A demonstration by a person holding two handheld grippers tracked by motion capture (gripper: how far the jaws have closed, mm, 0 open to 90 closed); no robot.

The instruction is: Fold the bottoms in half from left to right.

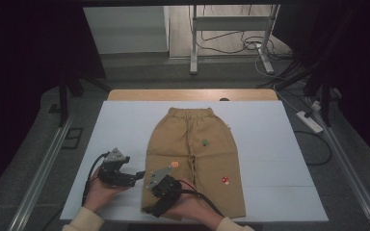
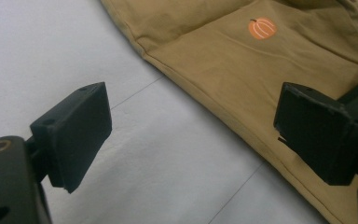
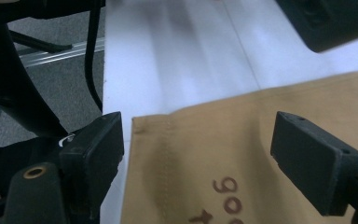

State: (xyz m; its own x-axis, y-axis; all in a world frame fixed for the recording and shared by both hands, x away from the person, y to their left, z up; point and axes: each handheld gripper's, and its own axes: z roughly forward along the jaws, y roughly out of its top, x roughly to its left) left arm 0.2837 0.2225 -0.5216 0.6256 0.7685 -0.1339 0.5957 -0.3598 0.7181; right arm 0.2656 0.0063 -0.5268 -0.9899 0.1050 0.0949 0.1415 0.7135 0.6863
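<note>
At six o'clock, the right gripper (image 1: 150, 190) hovers with jaws spread over the hem corner of the tan trousers (image 1: 192, 144), which lie flat mid-table. At seven o'clock, the left gripper (image 1: 136, 177), jaws spread, straddles the trouser edge.

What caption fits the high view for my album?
Two open grippers, left and right, near tan trousers on a white table.

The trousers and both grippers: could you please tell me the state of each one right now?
Trousers: spread flat on the table, waistband at the far end, unfolded.
Left gripper: open, beside the trousers' left edge, holding nothing.
Right gripper: open, over the near left hem corner, fingers not closed on the cloth.
</note>
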